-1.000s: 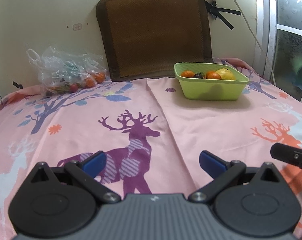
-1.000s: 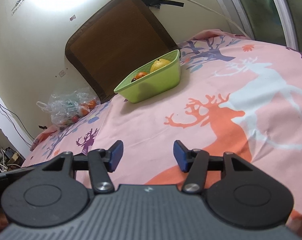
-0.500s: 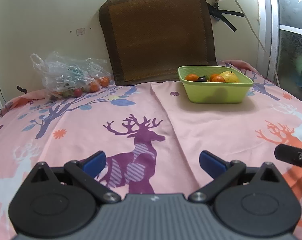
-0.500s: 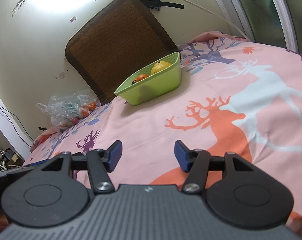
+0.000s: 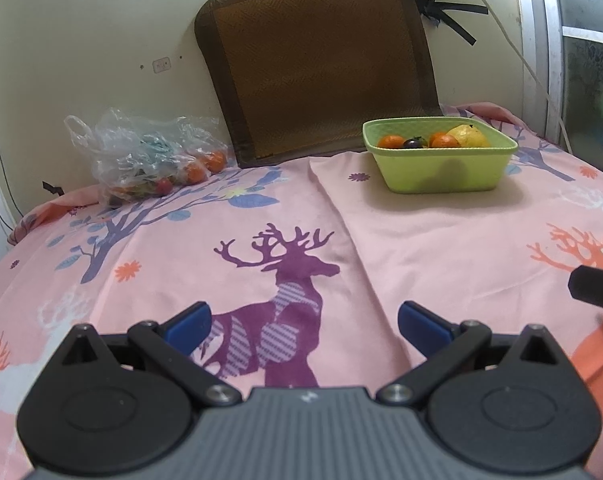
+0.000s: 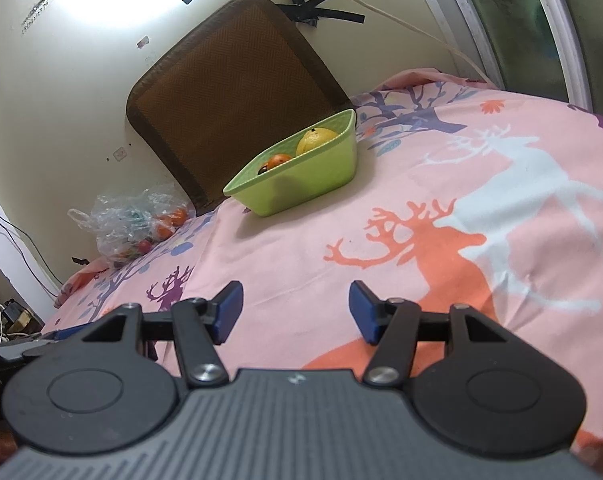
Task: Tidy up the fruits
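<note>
A light green basket stands on the pink deer-print cloth at the back right, holding oranges, a dark plum and a yellow fruit. A clear plastic bag with more oranges and small red fruit lies at the back left by the wall. My left gripper hovers open over the purple deer, nothing between its blue pads. My right gripper is open over the orange deer, also empty. Both are well short of the basket and the bag.
A brown woven cushion leans on the wall behind the basket. A white cable hangs from a taped socket to the window frame at right. The tip of the right gripper shows at the right edge of the left wrist view.
The left wrist view has tilted slightly, so basket and bag sit a little lower in it. The right gripper's pads stand a touch wider apart. Nothing on the cloth has moved.
</note>
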